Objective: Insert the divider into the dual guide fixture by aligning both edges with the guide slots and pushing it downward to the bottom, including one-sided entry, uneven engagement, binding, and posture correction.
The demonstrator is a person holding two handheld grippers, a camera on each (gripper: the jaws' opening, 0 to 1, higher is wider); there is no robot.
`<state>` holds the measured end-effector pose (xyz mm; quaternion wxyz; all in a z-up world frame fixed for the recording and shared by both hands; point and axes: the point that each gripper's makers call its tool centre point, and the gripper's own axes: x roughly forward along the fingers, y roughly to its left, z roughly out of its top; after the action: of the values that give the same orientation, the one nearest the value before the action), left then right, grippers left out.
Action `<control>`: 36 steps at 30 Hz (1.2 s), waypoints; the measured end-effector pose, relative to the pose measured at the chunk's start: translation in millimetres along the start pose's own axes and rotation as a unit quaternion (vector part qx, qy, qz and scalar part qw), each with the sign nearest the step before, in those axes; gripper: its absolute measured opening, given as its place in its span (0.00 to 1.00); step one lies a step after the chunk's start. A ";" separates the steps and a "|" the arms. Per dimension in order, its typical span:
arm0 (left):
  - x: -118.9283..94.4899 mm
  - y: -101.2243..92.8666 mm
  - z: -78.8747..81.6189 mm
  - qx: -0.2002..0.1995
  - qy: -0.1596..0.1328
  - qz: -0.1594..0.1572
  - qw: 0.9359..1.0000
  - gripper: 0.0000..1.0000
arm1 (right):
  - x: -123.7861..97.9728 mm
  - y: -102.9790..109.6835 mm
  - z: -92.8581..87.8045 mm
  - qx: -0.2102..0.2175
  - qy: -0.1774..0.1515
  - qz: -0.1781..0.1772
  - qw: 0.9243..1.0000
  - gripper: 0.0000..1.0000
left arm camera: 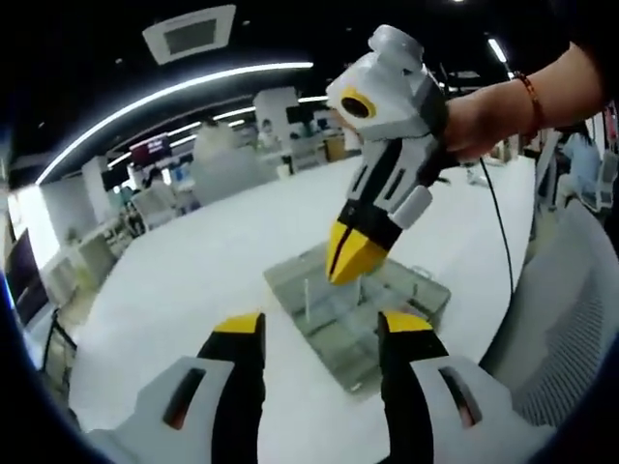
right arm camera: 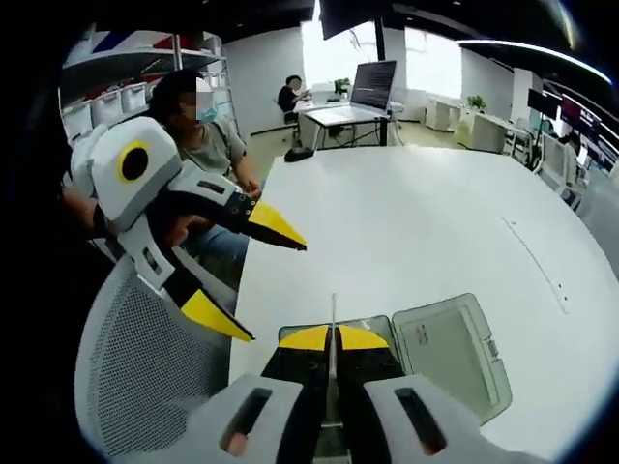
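The fixture (left arm camera: pixel 372 324) is a clear greenish tray on the white table with thin upright guide posts (left arm camera: pixel 307 295). My left gripper (left arm camera: pixel 323 325) is open just short of it, with nothing between its yellow tips. My right gripper (left arm camera: pixel 342 274) comes down from the upper right with its tips together just above the tray. In the right gripper view it (right arm camera: pixel 333 335) is shut on the divider (right arm camera: pixel 333 311), a thin pale sheet seen edge-on and rising straight up from the jaws. The fixture (right arm camera: pixel 450 353) lies just right of those tips. The open left gripper (right arm camera: pixel 279 290) hangs at the left over the table edge.
The white table (right arm camera: pixel 416 222) stretches far beyond the fixture. A grey mesh chair (right arm camera: pixel 135 377) stands at its near edge. A person (right arm camera: pixel 208 140) sits at the left, with a monitor (right arm camera: pixel 372 85) beyond. A black cable (left arm camera: pixel 499 222) trails from the hand (left arm camera: pixel 484 121) holding the right gripper.
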<state>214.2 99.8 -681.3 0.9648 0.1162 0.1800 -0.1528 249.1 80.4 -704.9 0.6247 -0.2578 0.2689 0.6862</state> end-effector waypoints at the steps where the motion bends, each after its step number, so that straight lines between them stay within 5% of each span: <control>1: 0.0 0.4 0.4 -0.002 -0.001 0.000 1.000 0.46 | 0.4 0.4 -0.3 0.002 0.001 0.004 1.000 0.00; 36: -6.9 3.2 7.3 -0.020 -0.015 0.005 1.000 0.46 | 13.2 -0.1 -6.4 -0.038 0.013 0.001 0.999 0.00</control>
<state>211.4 102.5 -671.5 0.9702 0.0955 0.1676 -0.1464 248.2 85.5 -718.7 0.6104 -0.2904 0.2508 0.6930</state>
